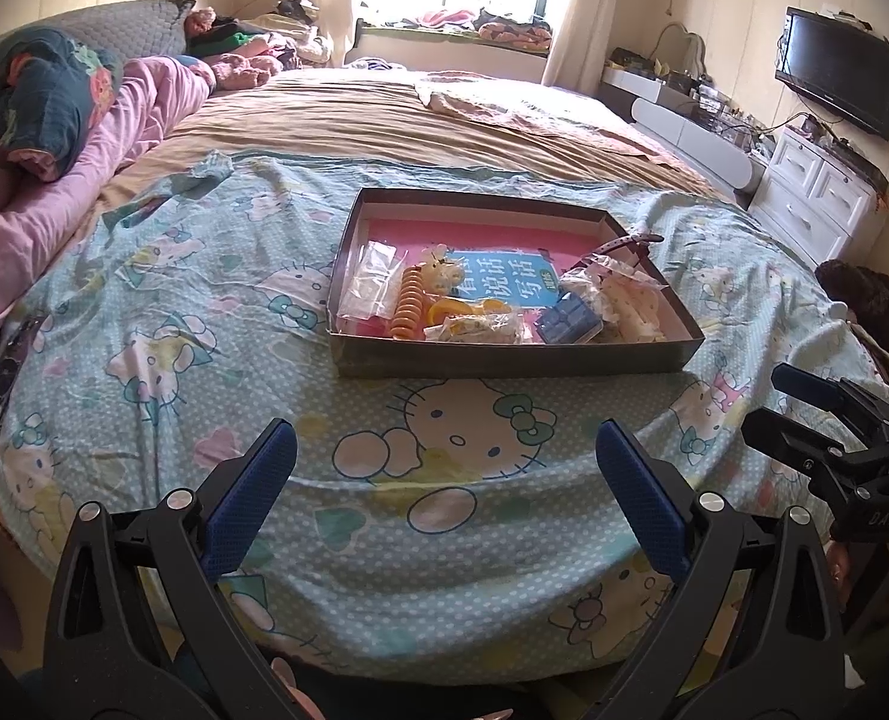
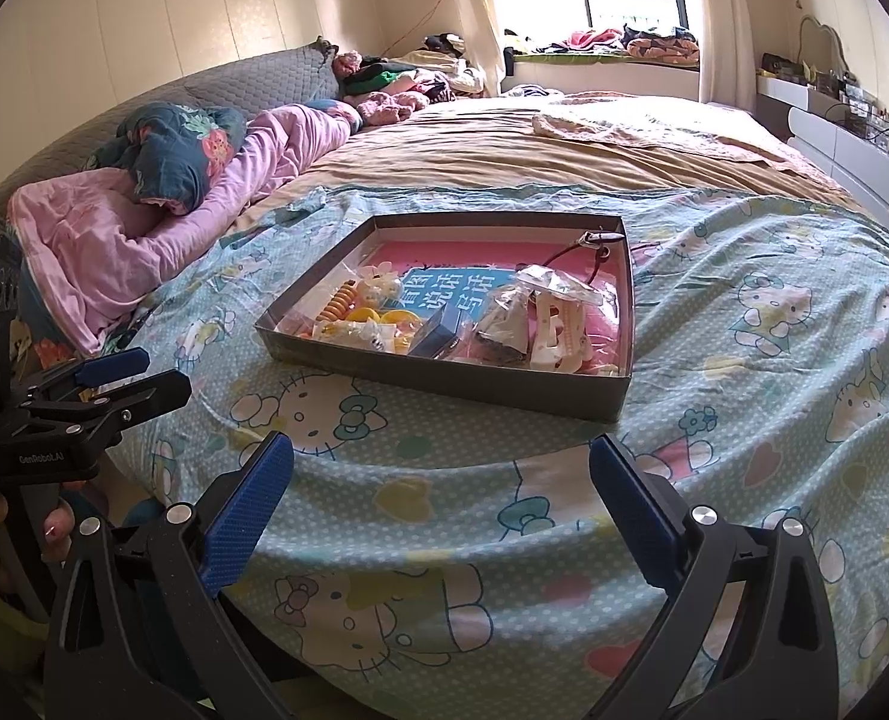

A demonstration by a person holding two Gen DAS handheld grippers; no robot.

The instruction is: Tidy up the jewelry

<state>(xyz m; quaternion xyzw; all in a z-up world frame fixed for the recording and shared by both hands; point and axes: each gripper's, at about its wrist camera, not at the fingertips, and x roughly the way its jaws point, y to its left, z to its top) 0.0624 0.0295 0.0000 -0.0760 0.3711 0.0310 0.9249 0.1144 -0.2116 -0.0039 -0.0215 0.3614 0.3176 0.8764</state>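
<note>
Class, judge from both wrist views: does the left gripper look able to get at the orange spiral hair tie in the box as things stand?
Probably yes. The left gripper is open and holds nothing, bare bedspread lies between it and the box, and the orange spiral hair tie sits uncovered near the front wall, though plastic bags crowd it.

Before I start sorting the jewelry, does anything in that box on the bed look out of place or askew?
Yes: a dark watch strap hangs over the far right rim of the shallow box, half in and half out. The rest, the orange spiral hair tie and the clear bags, lies jumbled inside. Nothing looks spilled on the sheet.
</note>
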